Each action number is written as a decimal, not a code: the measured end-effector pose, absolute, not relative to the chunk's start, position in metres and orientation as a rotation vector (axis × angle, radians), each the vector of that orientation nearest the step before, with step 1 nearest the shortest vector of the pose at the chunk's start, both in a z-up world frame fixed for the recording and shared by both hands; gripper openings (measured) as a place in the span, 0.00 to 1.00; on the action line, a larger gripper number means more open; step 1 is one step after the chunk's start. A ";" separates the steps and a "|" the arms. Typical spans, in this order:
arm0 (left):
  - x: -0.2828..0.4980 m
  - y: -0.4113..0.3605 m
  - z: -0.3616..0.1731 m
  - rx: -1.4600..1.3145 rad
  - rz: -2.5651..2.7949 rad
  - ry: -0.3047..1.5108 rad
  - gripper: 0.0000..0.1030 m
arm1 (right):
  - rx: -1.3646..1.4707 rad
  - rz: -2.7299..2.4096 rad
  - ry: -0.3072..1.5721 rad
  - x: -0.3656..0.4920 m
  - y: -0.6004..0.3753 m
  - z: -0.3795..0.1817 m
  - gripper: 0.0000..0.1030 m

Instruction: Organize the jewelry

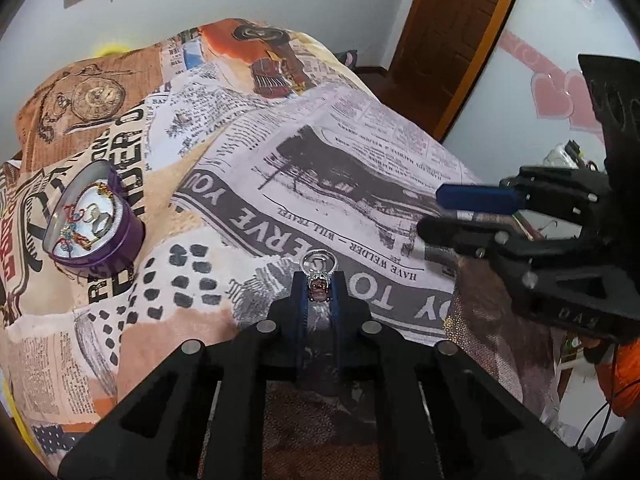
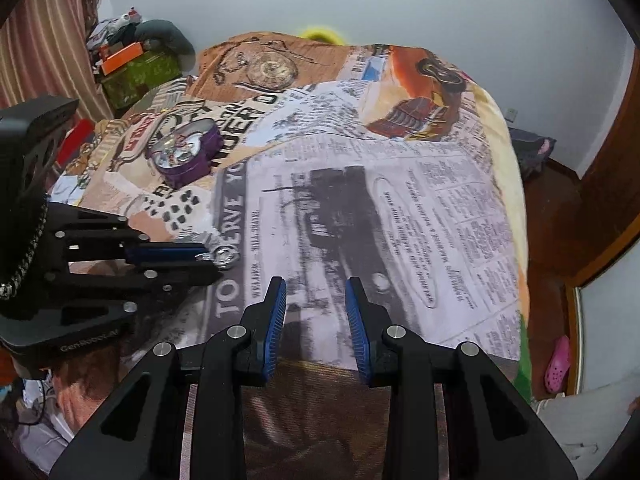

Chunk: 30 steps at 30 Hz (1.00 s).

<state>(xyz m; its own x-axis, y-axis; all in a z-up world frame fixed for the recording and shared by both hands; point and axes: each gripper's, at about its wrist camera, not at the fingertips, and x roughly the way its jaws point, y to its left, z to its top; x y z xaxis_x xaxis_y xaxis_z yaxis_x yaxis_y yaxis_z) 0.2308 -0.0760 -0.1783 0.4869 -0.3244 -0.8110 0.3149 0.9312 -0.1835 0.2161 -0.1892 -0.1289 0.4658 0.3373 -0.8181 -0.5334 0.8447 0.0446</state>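
Observation:
My left gripper [image 1: 319, 278] is shut on a silver ring [image 1: 319, 265] with a dark red stone, held above the newspaper-print bedspread [image 1: 360, 168]. The ring also shows in the right wrist view [image 2: 224, 257] at the left gripper's tips [image 2: 206, 258]. A purple heart-shaped tin [image 1: 94, 220] lies open to the left, with several pieces of jewelry inside; it also shows in the right wrist view [image 2: 185, 155]. My right gripper [image 2: 316, 300] is open and empty above the bedspread; it shows in the left wrist view [image 1: 432, 212] at the right.
The bed fills both views. A wooden door [image 1: 452, 40] stands beyond the bed's far right. Boxes and clothes [image 2: 136, 56] are piled at the far left by a curtain. A pink shoe [image 2: 558, 364] lies on the floor at right.

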 end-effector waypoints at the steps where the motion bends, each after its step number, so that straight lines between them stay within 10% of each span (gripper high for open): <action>1: 0.230 -0.073 -0.177 -0.018 -0.385 0.982 0.09 | -0.231 0.551 0.947 0.216 -0.186 -0.129 0.27; 30: 0.213 -0.011 -0.155 -0.073 -0.291 0.887 0.09 | -0.267 0.654 0.970 0.223 -0.123 -0.150 0.10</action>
